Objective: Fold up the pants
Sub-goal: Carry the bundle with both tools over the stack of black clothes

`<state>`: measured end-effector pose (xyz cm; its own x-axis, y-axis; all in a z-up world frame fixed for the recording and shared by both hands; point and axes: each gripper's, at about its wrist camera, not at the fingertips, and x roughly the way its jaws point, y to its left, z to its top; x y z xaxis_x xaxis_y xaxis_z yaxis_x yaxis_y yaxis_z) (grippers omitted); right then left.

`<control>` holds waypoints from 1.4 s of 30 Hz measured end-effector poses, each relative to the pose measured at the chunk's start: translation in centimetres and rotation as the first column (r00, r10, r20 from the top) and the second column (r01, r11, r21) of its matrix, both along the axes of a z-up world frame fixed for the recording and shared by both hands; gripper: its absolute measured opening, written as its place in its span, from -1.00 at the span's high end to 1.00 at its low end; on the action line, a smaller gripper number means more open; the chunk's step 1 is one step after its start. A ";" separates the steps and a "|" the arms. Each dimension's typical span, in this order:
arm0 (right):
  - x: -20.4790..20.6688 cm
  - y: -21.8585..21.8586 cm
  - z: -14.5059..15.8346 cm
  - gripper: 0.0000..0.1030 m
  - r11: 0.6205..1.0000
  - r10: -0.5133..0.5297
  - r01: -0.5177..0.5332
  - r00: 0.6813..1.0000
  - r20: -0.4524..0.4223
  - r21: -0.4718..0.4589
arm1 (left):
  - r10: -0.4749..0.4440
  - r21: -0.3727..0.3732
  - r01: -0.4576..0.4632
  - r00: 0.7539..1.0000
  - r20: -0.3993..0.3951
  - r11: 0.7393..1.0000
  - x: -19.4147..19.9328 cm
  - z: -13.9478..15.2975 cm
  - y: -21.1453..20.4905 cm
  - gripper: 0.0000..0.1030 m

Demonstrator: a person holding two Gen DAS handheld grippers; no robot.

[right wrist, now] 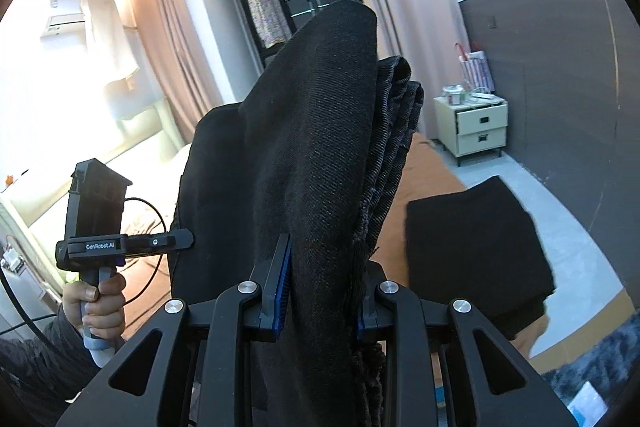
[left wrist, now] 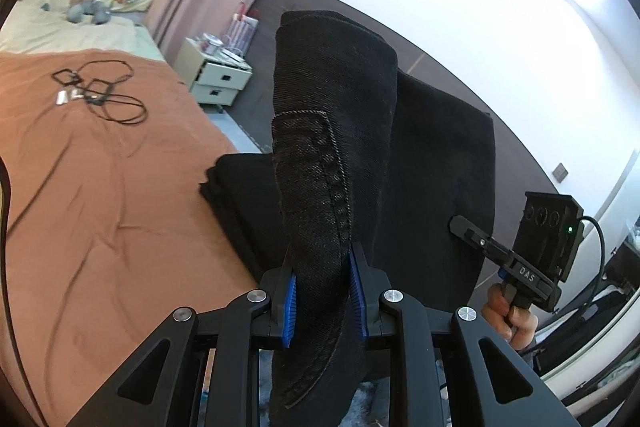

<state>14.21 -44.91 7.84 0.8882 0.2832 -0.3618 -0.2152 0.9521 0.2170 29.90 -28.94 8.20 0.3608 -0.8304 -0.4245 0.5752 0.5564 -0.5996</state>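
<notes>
Clearly, the black pants (left wrist: 336,131) were held up in the air above the brown bedspread (left wrist: 100,187), gripped from two sides. The left gripper (left wrist: 326,293) was closed on a thick bunch of the dark denim, a stitched seam running down between its blue pads (left wrist: 291,307). The right gripper (right wrist: 320,291) was likewise clamped on a bunched edge of the pants (right wrist: 312,147), the fabric rising above it and draping over. In the left wrist view the right gripper (left wrist: 460,225) was seen nipping the far edge of the cloth, the letters "DAS" being legible on its body. In the right wrist view the left gripper (right wrist: 186,241) was seen at the cloth's opposite edge, marked "GenRobot.AI". A folded black garment (right wrist: 480,247) lay on the bedspread near the bed's edge. A cream nightstand (right wrist: 476,127) stood by the grey wall, and a tangle of black cable (left wrist: 104,95) lay on the bedspread.
</notes>
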 end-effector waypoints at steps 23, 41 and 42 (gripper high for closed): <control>-0.7 2.2 0.7 0.58 0.988 -0.137 0.134 0.990 -0.034 -0.070 | -0.140 -0.053 0.136 0.987 -0.074 0.989 8.3 -3.8 -11.8 0.53; 0.2 6.0 1.3 0.60 0.972 -0.224 0.212 0.967 -0.121 -0.105 | -0.166 -0.074 0.156 0.974 -0.153 0.985 14.8 -8.7 -16.7 0.53; 0.4 6.2 1.4 0.60 0.971 -0.228 0.215 0.966 -0.125 -0.106 | -0.167 -0.076 0.157 0.973 -0.158 0.985 15.0 -8.9 -16.7 0.53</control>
